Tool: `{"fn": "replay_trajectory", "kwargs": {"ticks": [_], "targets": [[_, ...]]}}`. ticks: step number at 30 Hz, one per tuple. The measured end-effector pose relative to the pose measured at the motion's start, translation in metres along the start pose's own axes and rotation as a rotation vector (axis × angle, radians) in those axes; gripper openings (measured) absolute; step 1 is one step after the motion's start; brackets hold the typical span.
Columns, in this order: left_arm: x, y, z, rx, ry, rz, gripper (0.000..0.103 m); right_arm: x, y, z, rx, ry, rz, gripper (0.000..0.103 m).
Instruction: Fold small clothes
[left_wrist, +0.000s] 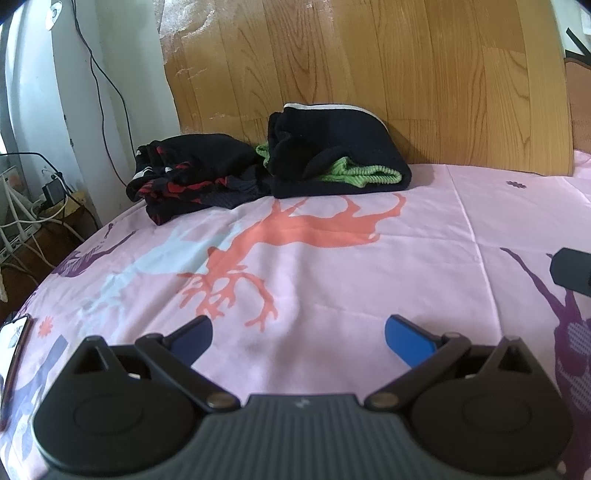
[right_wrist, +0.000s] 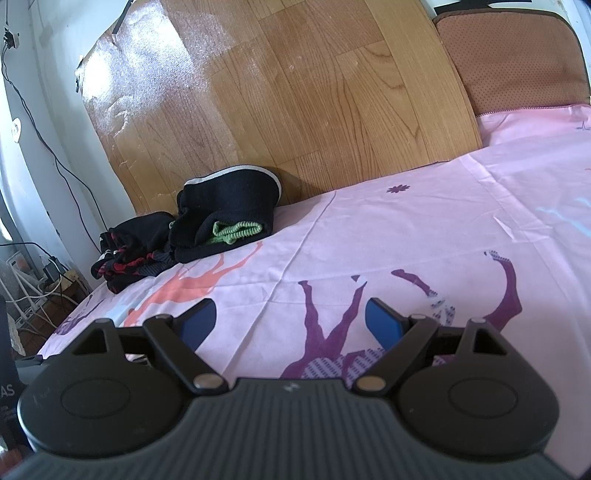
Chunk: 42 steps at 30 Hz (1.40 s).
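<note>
Both grippers, left gripper (left_wrist: 298, 338) and right gripper (right_wrist: 290, 320), hover with jaws wide, empty. Black garment (left_wrist: 340, 147) on bed (left_wrist: 424, 229): soft, light; pinch an edge.

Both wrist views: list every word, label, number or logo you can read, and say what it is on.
"AS": white letters on a dark object cut off at the left edge of the right wrist view; the rest of the word is out of frame.
Small pale logo mark, no letters, on the left gripper body and the right gripper body.
The clothes and sheet carry patterns only, no text.
</note>
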<state>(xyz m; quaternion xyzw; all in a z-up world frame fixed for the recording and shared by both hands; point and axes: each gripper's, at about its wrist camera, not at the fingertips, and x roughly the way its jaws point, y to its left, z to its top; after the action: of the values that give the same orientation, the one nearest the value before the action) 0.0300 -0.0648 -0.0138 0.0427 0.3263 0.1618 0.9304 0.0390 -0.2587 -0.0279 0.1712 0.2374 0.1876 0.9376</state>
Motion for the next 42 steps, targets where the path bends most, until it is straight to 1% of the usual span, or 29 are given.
{"fn": "replay_trajectory", "kwargs": {"ticks": [20, 42], "targets": [[0.0012, 0.0017, -0.0012, -0.016, 0.013, -0.016, 0.103, -0.0015, -0.0025, -0.0045, 0.004, -0.001, -0.003, 0.09], [0.0022, 0.0059, -0.0001, -0.044, 0.02, 0.0, 0.103, -0.0004, -0.0026, -0.0034, 0.003, 0.002, -0.003, 0.09]]}}
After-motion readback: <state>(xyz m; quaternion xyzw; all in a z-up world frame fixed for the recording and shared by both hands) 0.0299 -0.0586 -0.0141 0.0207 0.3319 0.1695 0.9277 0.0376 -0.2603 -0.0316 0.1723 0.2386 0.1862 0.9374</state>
